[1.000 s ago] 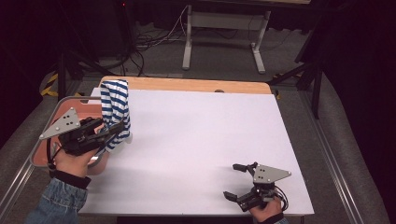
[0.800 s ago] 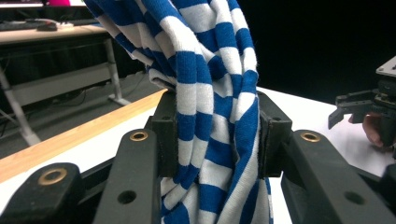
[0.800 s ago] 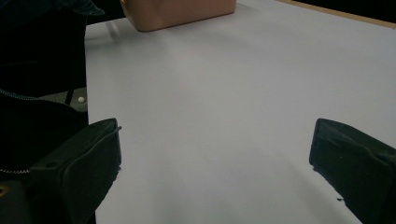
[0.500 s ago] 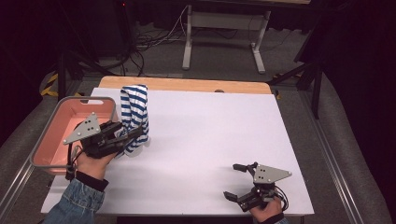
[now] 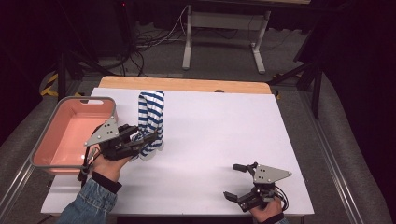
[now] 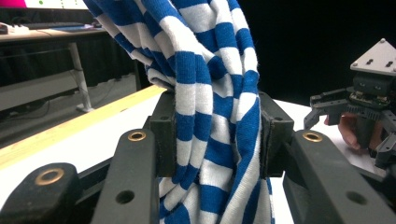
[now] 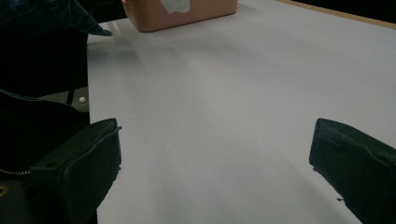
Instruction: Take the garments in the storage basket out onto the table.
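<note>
Striped cloth: 1, clamped in left gripper | pink tub: 1 | right gripper: jaws apart

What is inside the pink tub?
The pink tub looks empty: its bare pink floor shows. The corner nearest the left gripper is hidden by that gripper, which holds the striped cloth.
</note>
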A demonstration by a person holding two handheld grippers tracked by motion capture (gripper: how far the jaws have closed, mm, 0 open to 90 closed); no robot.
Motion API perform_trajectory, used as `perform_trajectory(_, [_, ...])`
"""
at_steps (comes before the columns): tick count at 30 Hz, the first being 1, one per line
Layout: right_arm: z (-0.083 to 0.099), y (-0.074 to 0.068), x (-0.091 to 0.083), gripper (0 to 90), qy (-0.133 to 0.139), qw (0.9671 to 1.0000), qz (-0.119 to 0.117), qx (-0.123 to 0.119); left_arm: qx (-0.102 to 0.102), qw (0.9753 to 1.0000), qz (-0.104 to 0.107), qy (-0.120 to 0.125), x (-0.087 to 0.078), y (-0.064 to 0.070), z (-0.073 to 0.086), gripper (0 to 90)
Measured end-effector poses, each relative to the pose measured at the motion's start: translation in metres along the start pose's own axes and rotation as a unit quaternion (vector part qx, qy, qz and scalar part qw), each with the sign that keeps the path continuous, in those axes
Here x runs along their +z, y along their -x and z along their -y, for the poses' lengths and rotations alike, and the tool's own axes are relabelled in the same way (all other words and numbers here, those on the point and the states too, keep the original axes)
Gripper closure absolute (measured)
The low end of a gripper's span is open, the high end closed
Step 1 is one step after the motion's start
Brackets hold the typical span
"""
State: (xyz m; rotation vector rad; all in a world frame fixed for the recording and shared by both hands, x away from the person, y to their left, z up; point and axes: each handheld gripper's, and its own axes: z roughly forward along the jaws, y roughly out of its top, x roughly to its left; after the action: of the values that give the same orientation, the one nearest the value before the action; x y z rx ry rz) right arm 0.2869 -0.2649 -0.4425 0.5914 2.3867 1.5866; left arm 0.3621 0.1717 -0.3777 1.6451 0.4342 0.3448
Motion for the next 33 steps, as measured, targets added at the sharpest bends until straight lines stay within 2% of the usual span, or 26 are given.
perform_trajectory(21, [0.001,0.001,-0.001,2.8,0.001,1.0000,-0.001,0.004,-0.004,0.9996,0.027,-0.010,0.047,0.013,0.021,59.6])
perform_trajectory(33, [0.001,0.001,-0.001,2.9,0.001,1.0000,-0.004,0.003,-0.002,0.9992,0.023,-0.032,0.070,0.014,0.033,59.4])
